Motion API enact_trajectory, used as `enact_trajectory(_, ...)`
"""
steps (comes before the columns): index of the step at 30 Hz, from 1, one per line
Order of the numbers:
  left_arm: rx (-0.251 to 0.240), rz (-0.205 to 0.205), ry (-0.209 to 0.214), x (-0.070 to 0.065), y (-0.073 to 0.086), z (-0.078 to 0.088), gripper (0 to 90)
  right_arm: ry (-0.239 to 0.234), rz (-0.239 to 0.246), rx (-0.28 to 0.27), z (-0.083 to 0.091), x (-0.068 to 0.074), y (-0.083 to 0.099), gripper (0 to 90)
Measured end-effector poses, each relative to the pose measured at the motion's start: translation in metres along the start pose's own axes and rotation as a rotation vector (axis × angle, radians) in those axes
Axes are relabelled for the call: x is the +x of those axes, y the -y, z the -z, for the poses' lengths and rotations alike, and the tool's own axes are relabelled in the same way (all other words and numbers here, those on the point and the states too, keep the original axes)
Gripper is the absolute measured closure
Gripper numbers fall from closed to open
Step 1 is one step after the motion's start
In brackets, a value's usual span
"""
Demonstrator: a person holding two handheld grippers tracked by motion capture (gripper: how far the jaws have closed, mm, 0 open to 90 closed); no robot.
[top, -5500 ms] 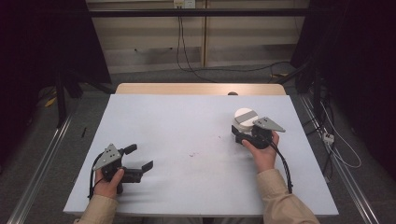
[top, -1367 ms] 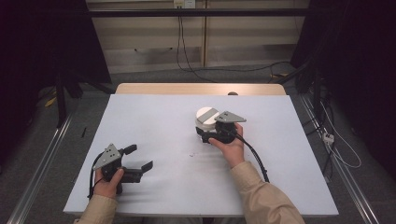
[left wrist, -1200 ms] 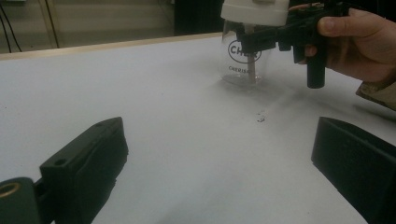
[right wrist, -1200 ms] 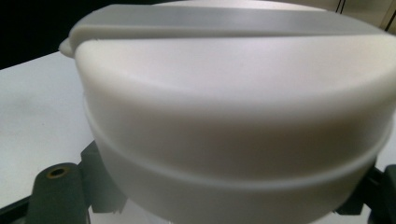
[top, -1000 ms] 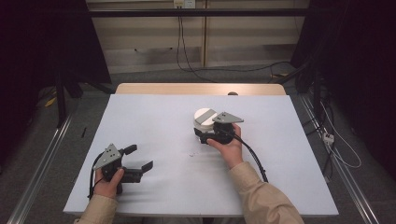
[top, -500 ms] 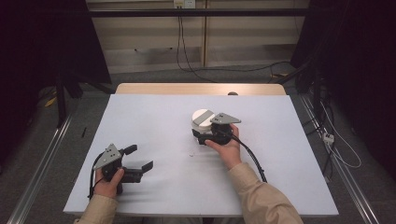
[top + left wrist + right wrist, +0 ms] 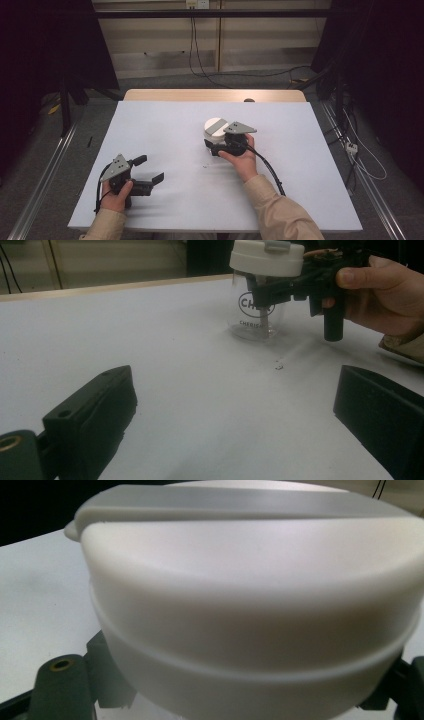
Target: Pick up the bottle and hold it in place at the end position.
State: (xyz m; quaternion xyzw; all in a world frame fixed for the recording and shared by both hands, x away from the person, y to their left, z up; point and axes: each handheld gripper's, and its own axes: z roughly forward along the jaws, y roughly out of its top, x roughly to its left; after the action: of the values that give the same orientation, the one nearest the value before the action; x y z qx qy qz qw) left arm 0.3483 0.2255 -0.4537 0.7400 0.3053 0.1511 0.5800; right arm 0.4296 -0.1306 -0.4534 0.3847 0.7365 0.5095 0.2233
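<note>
A clear jar (image 7: 215,128) with a white lid and a grey strip across its top stands near the middle of the white table (image 7: 160,125). My right gripper (image 7: 214,140) is shut on the jar just under the lid, reaching in from the right. Seen from the left gripper view, the jar (image 7: 260,315) bears a dark printed logo, its base is at the table surface, and the right gripper (image 7: 272,287) holds it. The lid (image 7: 250,595) looms close in the right gripper view. My left gripper (image 7: 151,169) rests near the front left with jaws wide open and nothing between them (image 7: 235,415).
A small dark speck (image 7: 205,166) lies on the table in front of the jar. The right gripper's cable (image 7: 267,167) trails back along the forearm. A wooden edge (image 7: 200,95) borders the table's far side, with floor cables (image 7: 360,165) to the right.
The right gripper has carried the jar from the table's right side leftwards to the middle; over the last second it only crept slightly left. The left gripper has stayed put.
</note>
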Motion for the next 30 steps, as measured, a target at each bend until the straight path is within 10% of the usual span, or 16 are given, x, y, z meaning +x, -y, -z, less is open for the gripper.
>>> enact_trajectory(30,-0.030,0.086,-0.044,-0.009,-0.011,-0.010,5.3,0.002,0.047,-0.005,0.002,0.004,0.004,18.6)
